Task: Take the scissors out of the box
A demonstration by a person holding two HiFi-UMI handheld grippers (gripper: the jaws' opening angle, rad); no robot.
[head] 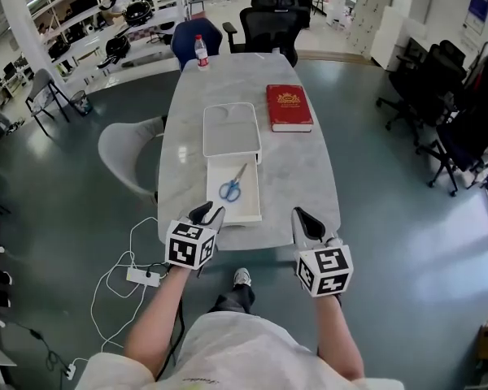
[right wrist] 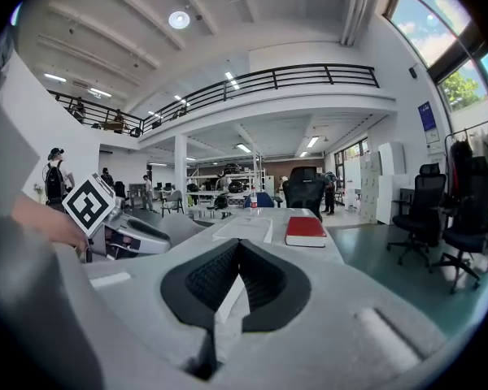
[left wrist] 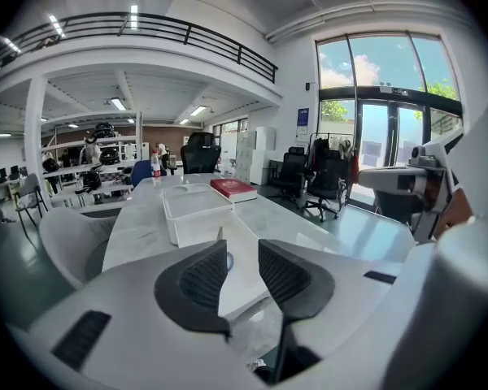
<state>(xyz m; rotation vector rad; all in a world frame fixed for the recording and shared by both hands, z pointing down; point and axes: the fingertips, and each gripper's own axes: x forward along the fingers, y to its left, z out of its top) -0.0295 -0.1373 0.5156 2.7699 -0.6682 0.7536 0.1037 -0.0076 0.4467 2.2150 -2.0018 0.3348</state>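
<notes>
Your left tool (head: 209, 212) hovers released by the open box (head: 248, 203), blue-handled scissors (head: 232, 187) lying inside (lid (head: 231, 130) just beyond); your right tool (head: 307, 218) is clenched, empty.

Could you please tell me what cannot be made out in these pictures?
Scissors: in the left gripper view only a blue sliver shows; a jaw of the left hand-held gripper hides the rest.
Red book cover print: too small, head view.
Bottle label: too small, head view.
Box interior: hidden in the right gripper view by the right hand-held gripper.
</notes>
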